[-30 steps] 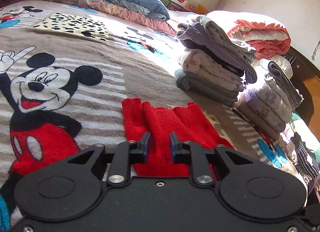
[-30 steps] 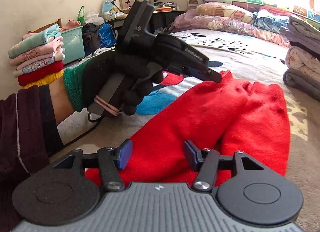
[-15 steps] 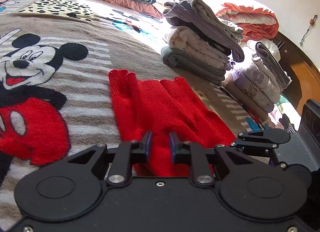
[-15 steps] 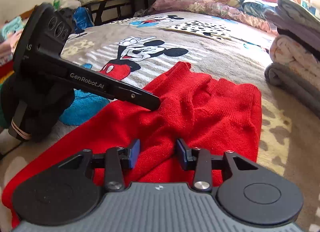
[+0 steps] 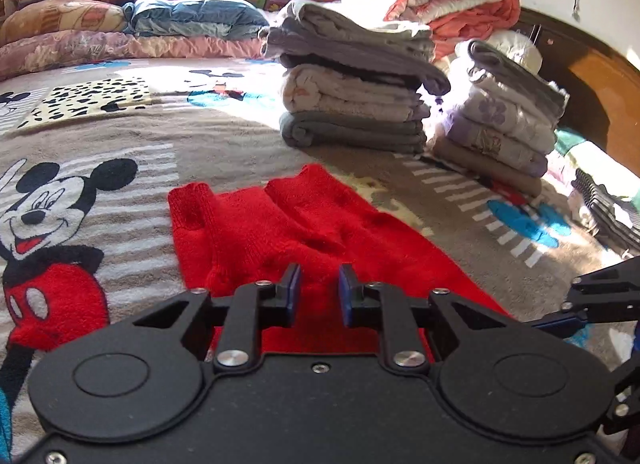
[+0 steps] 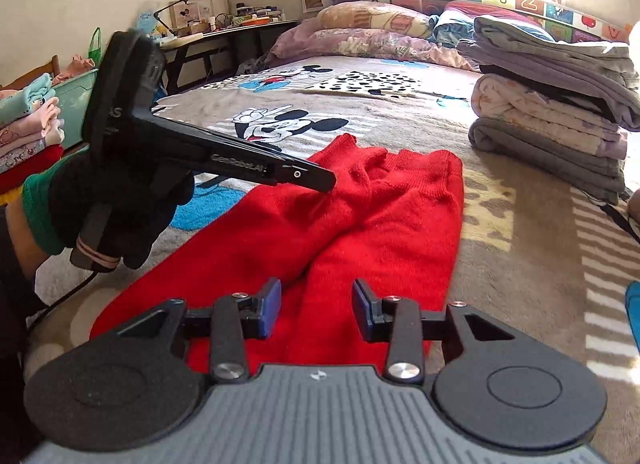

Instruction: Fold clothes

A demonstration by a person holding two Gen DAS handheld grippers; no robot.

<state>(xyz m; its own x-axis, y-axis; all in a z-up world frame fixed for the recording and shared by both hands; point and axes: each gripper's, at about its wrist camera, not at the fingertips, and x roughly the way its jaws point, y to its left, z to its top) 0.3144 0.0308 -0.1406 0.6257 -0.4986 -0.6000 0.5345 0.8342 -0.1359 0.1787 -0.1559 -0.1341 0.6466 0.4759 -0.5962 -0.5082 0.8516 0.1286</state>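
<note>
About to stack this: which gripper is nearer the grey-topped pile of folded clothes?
Right, probably. The right gripper is over the red garment's side facing the pile; the left gripper is on the far side.

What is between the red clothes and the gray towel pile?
Only bare blanket lies between the red garment and the folded stack, seen in both wrist views.

I was in a home bedroom. A bed [image 5: 224, 136] with a cartoon-mouse blanket held pillows [image 6: 360, 20] and folded laundry stacks [image 5: 352, 100].
</note>
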